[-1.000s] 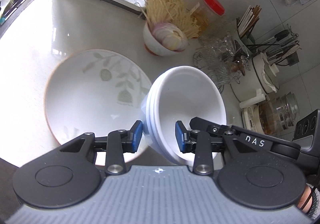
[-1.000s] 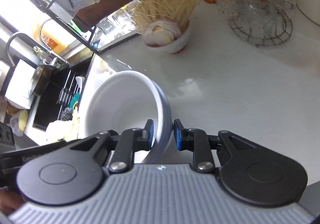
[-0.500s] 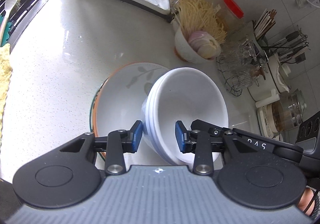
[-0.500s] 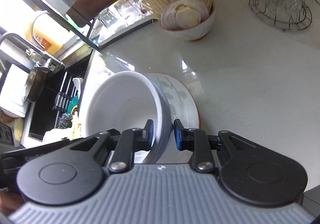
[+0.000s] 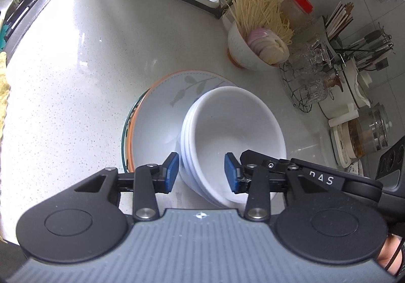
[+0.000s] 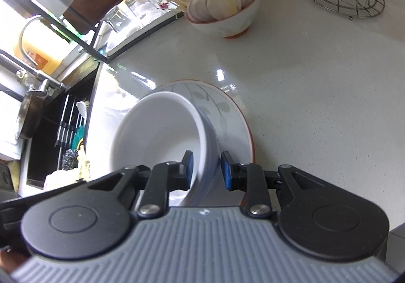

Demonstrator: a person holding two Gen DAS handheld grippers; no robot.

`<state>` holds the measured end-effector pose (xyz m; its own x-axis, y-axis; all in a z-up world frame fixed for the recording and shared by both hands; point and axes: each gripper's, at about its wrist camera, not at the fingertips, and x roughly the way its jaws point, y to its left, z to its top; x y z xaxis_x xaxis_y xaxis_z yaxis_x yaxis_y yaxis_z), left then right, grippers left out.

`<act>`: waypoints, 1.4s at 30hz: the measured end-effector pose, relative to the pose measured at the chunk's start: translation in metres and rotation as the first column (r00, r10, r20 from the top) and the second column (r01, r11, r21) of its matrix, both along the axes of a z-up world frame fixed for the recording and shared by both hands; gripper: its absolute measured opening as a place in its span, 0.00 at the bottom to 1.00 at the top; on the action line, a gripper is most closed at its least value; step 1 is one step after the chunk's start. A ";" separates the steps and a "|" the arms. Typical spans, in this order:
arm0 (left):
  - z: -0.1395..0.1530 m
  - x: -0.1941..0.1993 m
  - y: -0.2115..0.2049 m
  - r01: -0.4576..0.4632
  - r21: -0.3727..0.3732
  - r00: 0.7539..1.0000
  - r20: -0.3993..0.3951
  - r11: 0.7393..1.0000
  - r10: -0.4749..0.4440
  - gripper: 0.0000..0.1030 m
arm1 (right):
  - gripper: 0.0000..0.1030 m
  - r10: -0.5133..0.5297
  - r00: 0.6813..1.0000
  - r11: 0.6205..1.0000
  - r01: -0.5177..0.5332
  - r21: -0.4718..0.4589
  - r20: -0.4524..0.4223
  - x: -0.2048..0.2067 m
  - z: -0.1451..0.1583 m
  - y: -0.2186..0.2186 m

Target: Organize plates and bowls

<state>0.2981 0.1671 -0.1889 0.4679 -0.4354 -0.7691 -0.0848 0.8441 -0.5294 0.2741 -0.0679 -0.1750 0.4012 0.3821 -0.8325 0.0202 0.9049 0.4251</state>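
Left tool clamped across the near wall of a stack of white bowls, one blue pad outside at 9 o'clock, the other inside at 3 o'clock. Three nested rims countable from the left wrist only. From the right wrist, right tool gripping the same stack on the opposite wall, pads either side of the rim, contact apparently tight; layers not separable there. Stack tilted, hanging over a leaf-patterned plate, which lies on a second, orange-and-green rimmed plate, that lower rim visible in the left view alone. Whether the stack's base touches the plate: cannot tell.

Farther out on the pale speckled surface, at 1 o'clock in the left view, a bowl of sliced onion and dry noodles, then a wire rack of glassware at 2 o'clock. Seen only from the right wrist: sink with faucet at 10 o'clock.
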 end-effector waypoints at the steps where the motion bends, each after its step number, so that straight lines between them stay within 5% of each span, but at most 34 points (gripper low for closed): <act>1: 0.002 -0.001 -0.001 0.005 0.013 1.000 0.011 1.000 -0.006 0.53 | 0.28 -0.005 1.000 1.000 0.005 0.007 -0.003 -0.001 -0.001 -0.001; 5: 0.011 -0.005 0.000 0.007 0.039 1.000 0.027 0.999 -0.009 0.55 | 0.37 -0.046 0.999 0.998 0.045 0.034 0.018 -0.005 0.001 -0.005; 14: 0.052 -0.019 -0.002 0.019 0.105 0.998 0.066 0.994 -0.026 0.55 | 0.38 -0.067 0.996 0.997 0.064 0.038 0.067 -0.025 0.035 -0.015; 31: 0.155 -0.101 -0.047 -0.102 0.242 0.969 0.242 0.965 0.042 0.55 | 0.38 0.083 0.954 0.994 -0.099 0.042 0.289 -0.065 0.129 -0.052; 42: 0.181 -0.166 -0.082 -0.199 0.296 0.947 0.305 0.934 0.105 0.55 | 0.38 0.162 0.923 0.984 -0.177 0.013 0.350 -0.105 0.144 -0.072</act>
